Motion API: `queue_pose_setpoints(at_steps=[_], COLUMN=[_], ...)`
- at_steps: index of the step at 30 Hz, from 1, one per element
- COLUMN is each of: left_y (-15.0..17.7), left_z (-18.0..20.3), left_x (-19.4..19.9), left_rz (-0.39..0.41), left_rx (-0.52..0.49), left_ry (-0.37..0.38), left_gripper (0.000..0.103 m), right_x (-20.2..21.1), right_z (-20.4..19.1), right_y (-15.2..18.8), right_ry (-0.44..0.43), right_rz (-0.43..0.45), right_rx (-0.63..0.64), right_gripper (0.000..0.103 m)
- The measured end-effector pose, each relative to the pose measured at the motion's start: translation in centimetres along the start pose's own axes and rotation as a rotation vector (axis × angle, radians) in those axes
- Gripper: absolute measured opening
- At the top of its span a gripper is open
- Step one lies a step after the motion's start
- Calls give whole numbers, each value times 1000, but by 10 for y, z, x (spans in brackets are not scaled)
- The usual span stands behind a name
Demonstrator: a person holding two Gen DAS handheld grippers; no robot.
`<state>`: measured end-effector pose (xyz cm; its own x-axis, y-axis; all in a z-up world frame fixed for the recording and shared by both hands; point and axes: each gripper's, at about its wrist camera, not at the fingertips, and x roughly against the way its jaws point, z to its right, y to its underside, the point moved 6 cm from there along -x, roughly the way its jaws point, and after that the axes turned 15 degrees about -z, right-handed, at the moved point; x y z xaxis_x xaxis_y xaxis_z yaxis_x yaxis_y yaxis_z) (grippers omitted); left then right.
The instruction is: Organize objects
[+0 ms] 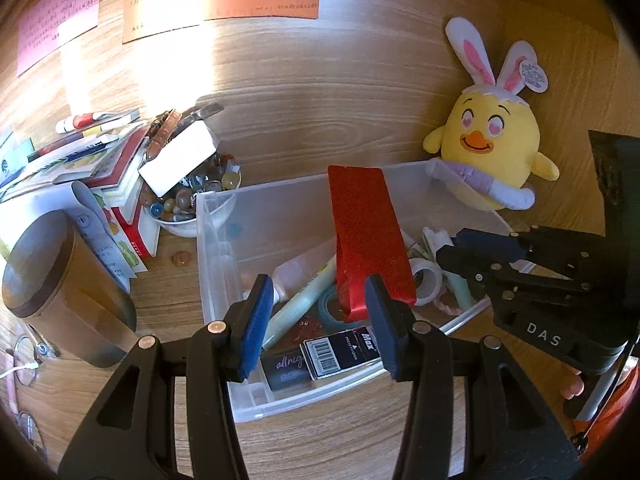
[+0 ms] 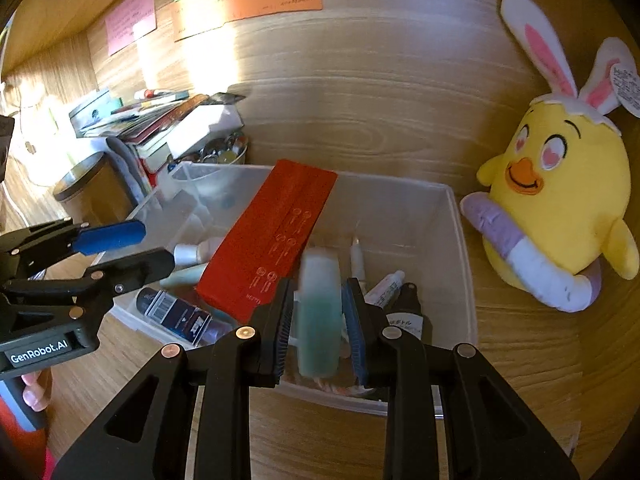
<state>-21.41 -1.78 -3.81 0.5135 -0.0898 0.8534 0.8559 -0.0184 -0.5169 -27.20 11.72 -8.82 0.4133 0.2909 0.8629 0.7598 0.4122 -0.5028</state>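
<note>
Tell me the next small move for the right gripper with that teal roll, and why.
Probably lower it a little further and release. The right gripper is shut on the teal roll, already above the clear bin where other small items lie. The red packet leaning in the bin sits just left of it, so keep to the right side.
</note>
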Motion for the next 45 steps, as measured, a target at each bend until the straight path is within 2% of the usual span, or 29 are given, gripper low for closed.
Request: queue_pose_setpoints(at_steps=[5,10,13,15,17,21,23,28,32,45], left_y=[1,5,8,12,14,22,25,36,45,60], left_z=[3,5,7,9,9,9,8,4,2,8], left_x=[11,29,39,45,49,56,57,58,57,62], left_rz=[20,62,93,112,127,148,154,169,179,190], left_rx=[-4,-3,-14,-16,-14,1,11,32,49,34], left_ry=[11,17,4,-4,-6,-8,-10,-19,0,-13], left_gripper=[50,65,73,84,90,96,97,98,98,98], right_x=[5,17,27,34,41,53,58,66,68,70], right_z=[-2,-4,-6,-7,-9,-9,-9,-10,-13,-17], right_y=[1,4,7,10,13,22,26,39,49,62], right_ry=[-1,0,14,29,46,72,75,86,100,73], right_rz=[0,19,40,59,80,111,120,140,141,139], right_rx=[5,10,15,20,23,23,17,12,22,18], right_gripper=[27,28,37,49,58,69,76,83,84,84])
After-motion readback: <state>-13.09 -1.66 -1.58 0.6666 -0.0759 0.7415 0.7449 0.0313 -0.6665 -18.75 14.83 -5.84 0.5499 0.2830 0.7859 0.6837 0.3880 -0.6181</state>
